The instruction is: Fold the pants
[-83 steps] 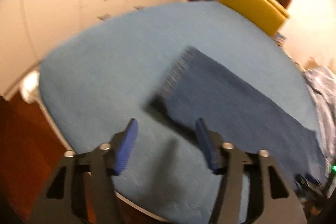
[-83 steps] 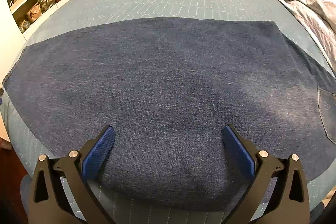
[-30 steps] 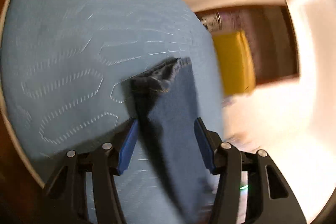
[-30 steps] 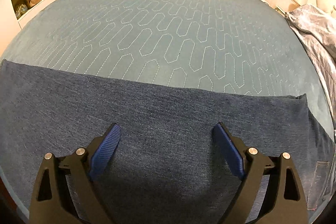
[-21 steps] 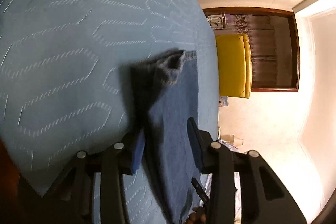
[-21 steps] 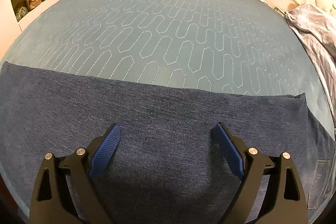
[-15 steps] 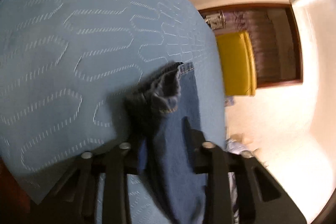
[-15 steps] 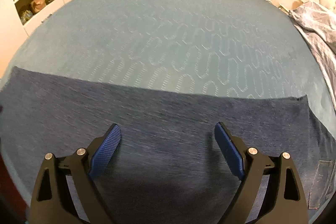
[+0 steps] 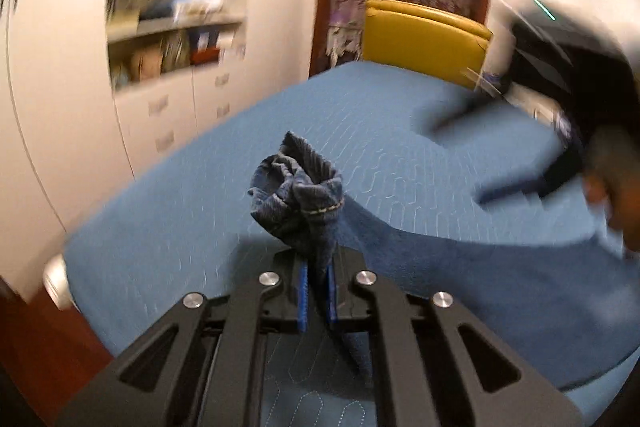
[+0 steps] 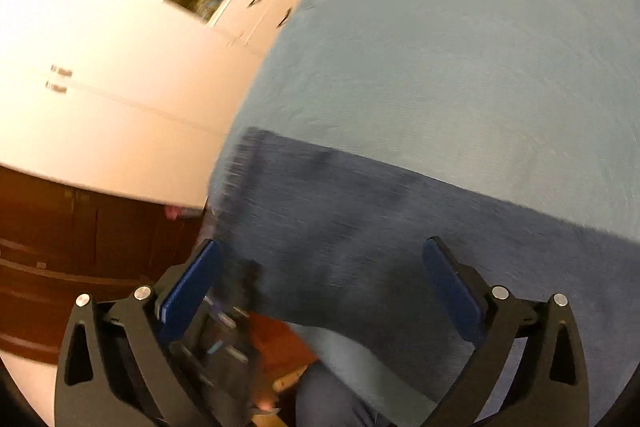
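Left gripper (image 9: 316, 297): blue pads pressed together on a bunched end of the dark denim pants (image 9: 460, 279). Hem with pale stitching crumpled into a knot just above the pads, toward 12 o'clock; rest of the cloth trailing off toward 3 o'clock, draped over the blue quilted bed cover (image 9: 192, 211). At 2 to 3 o'clock, a blurred dark shape, likely the other tool with a hand behind it; too smeared to say more. Yellow headboard (image 9: 424, 39) at 12 to 1 o'clock, past the far edge of the bed. White cabinet with open shelves (image 9: 168, 23) at 10 to 11 o'clock; boxes and packets on the shelves, print unreadable through blur.

Right gripper (image 10: 320, 287): blue pads spread wide, nothing between them. Pants (image 10: 400, 247) lying flat on the bed cover (image 10: 460, 47) under and ahead of the pads, far edge running from 9 o'clock down toward 3 o'clock. White cabinet (image 10: 100, 99) at 9 to 11 o'clock, dark wood floor below it. No brand or label legible in either view.
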`<state>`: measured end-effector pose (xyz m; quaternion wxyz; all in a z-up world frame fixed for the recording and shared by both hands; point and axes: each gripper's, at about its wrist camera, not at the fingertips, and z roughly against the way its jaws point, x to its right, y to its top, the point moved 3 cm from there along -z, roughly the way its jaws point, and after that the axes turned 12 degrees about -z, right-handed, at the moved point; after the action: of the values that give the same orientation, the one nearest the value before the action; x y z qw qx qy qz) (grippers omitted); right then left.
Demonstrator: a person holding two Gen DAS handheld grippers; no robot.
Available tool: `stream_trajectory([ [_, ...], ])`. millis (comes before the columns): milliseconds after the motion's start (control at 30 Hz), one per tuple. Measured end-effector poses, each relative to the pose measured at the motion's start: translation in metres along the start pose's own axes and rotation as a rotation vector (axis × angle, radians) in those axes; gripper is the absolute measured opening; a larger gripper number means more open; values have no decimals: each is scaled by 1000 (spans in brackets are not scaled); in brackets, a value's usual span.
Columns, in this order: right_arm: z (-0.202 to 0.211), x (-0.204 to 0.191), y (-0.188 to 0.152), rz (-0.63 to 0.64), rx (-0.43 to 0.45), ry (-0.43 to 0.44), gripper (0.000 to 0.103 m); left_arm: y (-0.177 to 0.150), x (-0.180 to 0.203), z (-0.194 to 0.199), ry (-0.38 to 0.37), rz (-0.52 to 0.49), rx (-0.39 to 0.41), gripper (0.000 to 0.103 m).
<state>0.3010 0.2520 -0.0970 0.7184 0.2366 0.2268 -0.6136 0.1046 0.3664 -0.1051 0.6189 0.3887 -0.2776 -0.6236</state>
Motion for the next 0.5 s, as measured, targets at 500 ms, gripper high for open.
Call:
stream_trajectory([
  [500,40,78,-14,-94,-124,88,98,23,216,12,154,-739,83,7],
])
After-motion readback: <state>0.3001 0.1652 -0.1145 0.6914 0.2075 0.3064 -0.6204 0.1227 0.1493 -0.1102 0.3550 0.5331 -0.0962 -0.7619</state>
